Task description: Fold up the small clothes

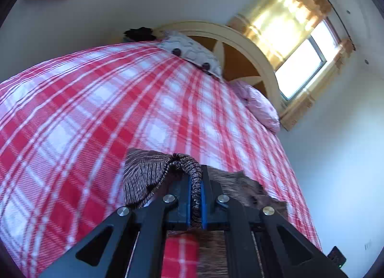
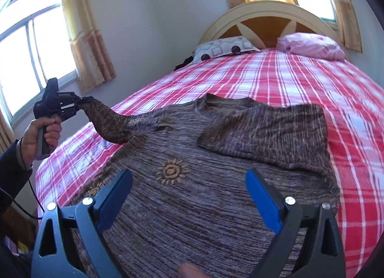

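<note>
Left gripper [image 1: 196, 191] fingers pinch the sweater [image 2: 192, 182] sleeve [image 2: 108, 121]; right gripper [image 2: 189, 196] fingers spread wide, empty, above it.

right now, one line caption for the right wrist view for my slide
Left gripper lifts a sleeve of the brown sweater off the plaid bed while the open right gripper hovers above it.

The bed [image 1: 96, 109] is viewed closely from its foot by both wrist cameras; the headboard [image 2: 264, 21] is shared at 12 o'clock.
</note>
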A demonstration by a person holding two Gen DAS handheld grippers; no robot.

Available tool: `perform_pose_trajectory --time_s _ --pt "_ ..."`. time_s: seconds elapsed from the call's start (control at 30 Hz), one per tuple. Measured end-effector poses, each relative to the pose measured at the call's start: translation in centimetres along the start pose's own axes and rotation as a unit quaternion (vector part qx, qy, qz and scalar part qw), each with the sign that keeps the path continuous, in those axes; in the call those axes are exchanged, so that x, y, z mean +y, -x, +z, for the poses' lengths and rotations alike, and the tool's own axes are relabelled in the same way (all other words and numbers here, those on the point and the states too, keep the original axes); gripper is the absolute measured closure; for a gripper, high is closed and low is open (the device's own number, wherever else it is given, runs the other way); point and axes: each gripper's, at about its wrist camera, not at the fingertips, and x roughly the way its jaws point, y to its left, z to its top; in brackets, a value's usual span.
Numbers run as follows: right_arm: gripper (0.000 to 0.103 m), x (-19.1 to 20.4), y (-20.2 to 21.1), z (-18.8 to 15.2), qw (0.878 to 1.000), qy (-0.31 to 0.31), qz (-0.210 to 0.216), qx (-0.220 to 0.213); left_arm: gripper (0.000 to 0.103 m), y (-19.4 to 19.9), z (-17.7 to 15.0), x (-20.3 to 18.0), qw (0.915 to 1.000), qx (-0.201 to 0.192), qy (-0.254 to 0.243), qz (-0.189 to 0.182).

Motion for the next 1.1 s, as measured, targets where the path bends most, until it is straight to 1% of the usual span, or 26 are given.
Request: perform_pose_trajectory --time_s 0.17,0.3,0.4,0.53,0.6,0.77,0.9,0.93,0.97,1.0,1.03,1.07,1.1 --pt "0.005 -1.1 0.9 0.1 1.000 -0.017 0.011 -0.019 0.098 -2.6 0.1 -5.3 0.9985 0.011 -0.044 -0.031" --pt "0.005 -2.1 1.7 0.2 0.999 -0.033 0.012 -0.034 0.098 -4.9 -0.6 -10.4 0.9941 0.021 -0.095 -0.048" --pt "0.005 -2.9 2.4 0.1 0.998 -0.051 0.014 -0.042 0.098 -7.1 -1.7 -14.0 0.9891 0.036 -0.133 -0.052" --pt "0.005 -4.0 2.8 0.0 0.996 -0.073 0.011 -0.046 0.098 -9.9 -3.6 -17.1 0.9824 0.055 -0.169 -0.056" --pt "0.005 -4.8 2.9 0.0 0.994 -0.094 0.008 -0.047 0.098 -11.8 -4.9 -18.4 0.9786 0.070 -0.185 -0.055" --pt "0.005 -6.4 2.6 -0.2 0.990 -0.131 -0.003 -0.040 0.098 -16.3 -9.1 -21.2 0.9646 0.117 -0.232 -0.046" --pt "0.005 -6.9 2.4 -0.3 0.989 -0.144 -0.009 -0.035 0.098 -18.7 -12.5 -22.7 0.9527 0.150 -0.260 -0.048" --pt "0.005 -6.9 2.3 -0.4 0.989 -0.145 -0.010 -0.034 0.098 -18.8 -13.1 -23.1 0.9514 0.150 -0.265 -0.047" --pt "0.005 -6.9 2.3 -0.4 0.989 -0.146 -0.011 -0.033 0.097 -19.1 -13.8 -23.5 0.9475 0.154 -0.276 -0.047" --pt "0.005 -7.0 2.2 -0.4 0.989 -0.147 -0.011 -0.033 0.097 -19.5 -14.6 -23.9 0.9413 0.162 -0.292 -0.046" --pt "0.005 -7.1 2.3 -0.5 0.988 -0.148 -0.010 -0.032 0.096 -19.9 -15.4 -24.3 0.9339 0.172 -0.312 -0.033" --pt "0.005 -7.1 2.4 -0.5 0.988 -0.150 -0.010 -0.033 0.096 -20.1 -15.9 -24.6 0.9297 0.172 -0.325 -0.022" --pt "0.005 -7.2 2.3 -0.5 0.988 -0.152 -0.010 -0.034 0.095 -20.0 -16.6 -24.9 0.9220 0.174 -0.346 -0.011"
